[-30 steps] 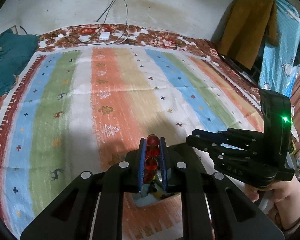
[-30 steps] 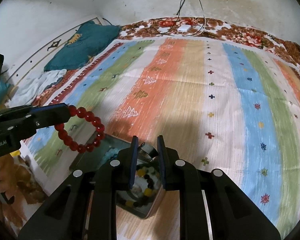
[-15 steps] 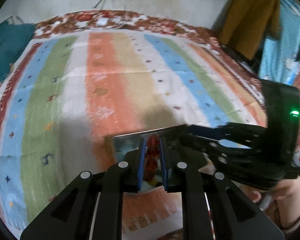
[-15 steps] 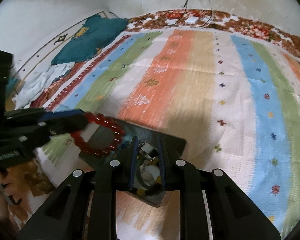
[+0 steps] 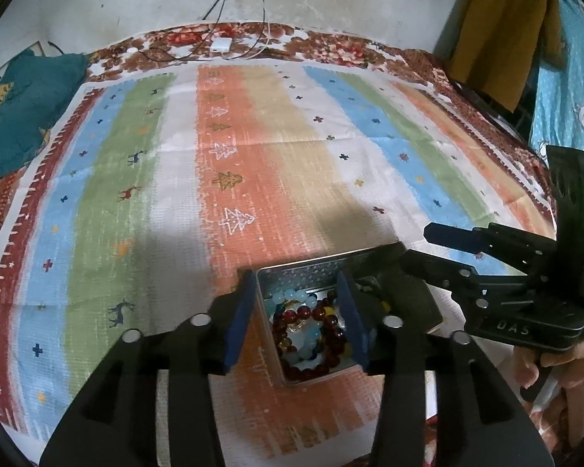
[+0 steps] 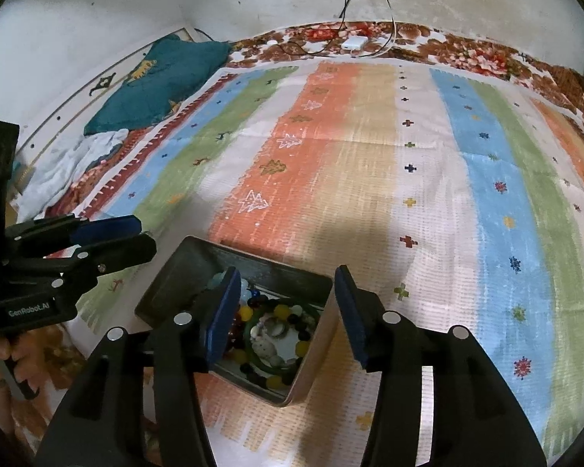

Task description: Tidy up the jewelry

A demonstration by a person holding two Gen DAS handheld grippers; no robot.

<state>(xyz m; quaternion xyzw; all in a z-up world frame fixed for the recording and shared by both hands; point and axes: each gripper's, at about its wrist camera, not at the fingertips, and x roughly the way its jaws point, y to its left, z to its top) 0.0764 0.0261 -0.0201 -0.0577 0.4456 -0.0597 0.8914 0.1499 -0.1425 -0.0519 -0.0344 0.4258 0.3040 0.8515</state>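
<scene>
An open metal tin [image 5: 288,272] [image 6: 311,354] sits on the striped cloth near the front edge. It holds several bead bracelets. A dark red bead bracelet [image 5: 319,336] lies on top of them, and a green bangle [image 6: 253,344] and a small ring [image 6: 274,329] show in the right wrist view. My left gripper [image 5: 298,313] is open and empty above the tin. My right gripper [image 6: 286,311] is open and empty above the tin too. Each gripper shows in the other's view, the right one [image 5: 486,268] and the left one [image 6: 78,249].
The tin's dark lid [image 6: 175,276] stands open at its left. A striped cloth [image 5: 253,163] covers the bed. A teal pillow [image 6: 155,81] lies far left, a white charger with cables [image 5: 220,44] by the wall, hanging clothes [image 5: 502,27] at the right.
My left gripper has opened and let the red bracelet fall into the tin. My right gripper has opened and let go of the ring. Both grippers have shifted over the tin.
</scene>
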